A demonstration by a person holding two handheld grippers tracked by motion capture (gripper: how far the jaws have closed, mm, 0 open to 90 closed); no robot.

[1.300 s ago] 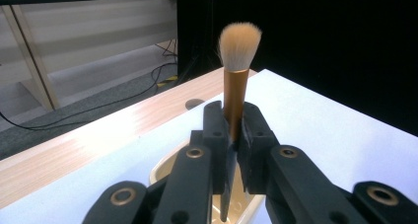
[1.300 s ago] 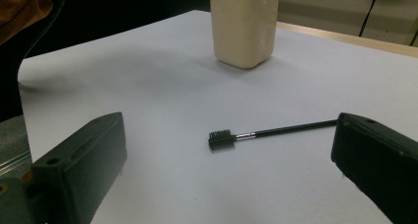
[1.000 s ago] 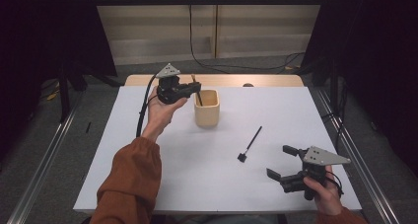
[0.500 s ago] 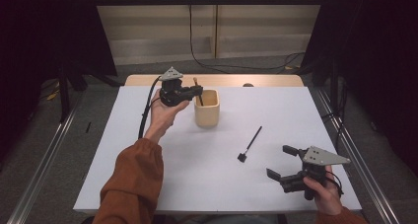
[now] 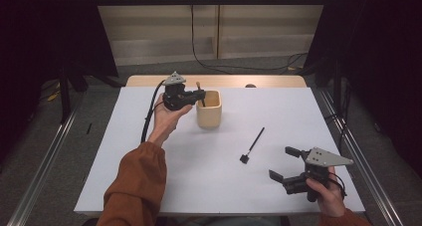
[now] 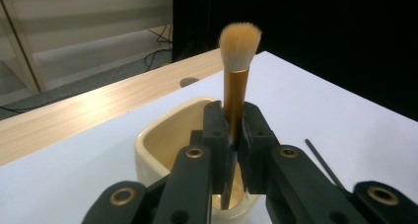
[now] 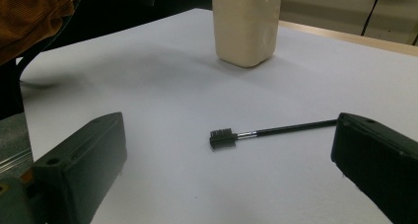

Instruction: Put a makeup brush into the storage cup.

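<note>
Here, the left gripper point(image 6: 231, 150) had its jaws clamped on the gold handle of a makeup brush point(image 6: 235, 81), bristles upward, the handle's lower end hanging inside the cream cup point(image 6: 162, 140). Seen from the high view, that gripper point(image 5: 191, 97) hovered just beside the cup point(image 5: 209, 109) near the far edge of the white table point(image 5: 199, 166), an orange sleeve point(image 5: 134, 186) leading up to the hand that held it. The right gripper point(image 5: 288, 165) waited at the near right corner, jaws spread wide and holding nothing. Between those jaws, farther off, a small black brush point(image 7: 266, 133) lay flat on the table, well apart from the cup point(image 7: 245, 24).
</note>
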